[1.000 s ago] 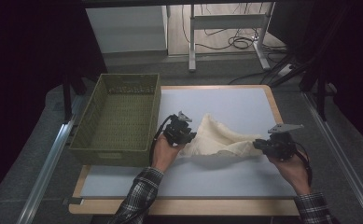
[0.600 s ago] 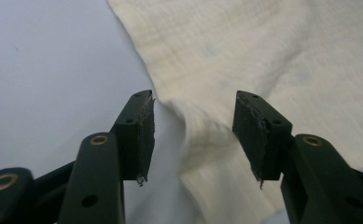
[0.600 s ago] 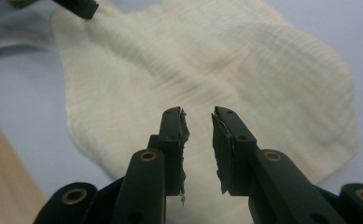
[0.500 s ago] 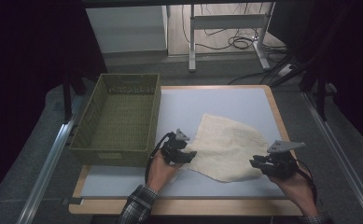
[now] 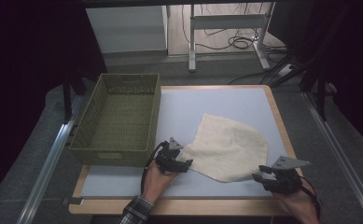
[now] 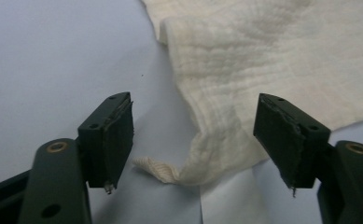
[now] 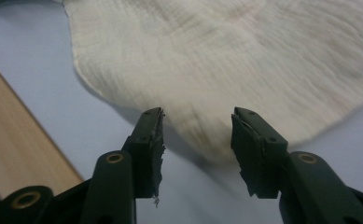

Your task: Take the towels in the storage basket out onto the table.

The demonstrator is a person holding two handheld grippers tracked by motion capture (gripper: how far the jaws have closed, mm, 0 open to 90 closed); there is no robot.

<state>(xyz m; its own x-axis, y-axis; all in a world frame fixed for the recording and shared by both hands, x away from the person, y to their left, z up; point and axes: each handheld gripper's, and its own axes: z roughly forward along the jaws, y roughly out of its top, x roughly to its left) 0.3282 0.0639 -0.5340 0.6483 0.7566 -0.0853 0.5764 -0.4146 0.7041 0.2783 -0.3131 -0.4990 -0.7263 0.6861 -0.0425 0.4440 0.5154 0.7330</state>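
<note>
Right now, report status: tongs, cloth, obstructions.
Left tongs open, cloth corner between jaws. Right tongs open at its near edge. Cloth flat on table. Basket left, clear.

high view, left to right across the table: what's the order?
Green basket → left tongs → cream cloth → right tongs.
</note>
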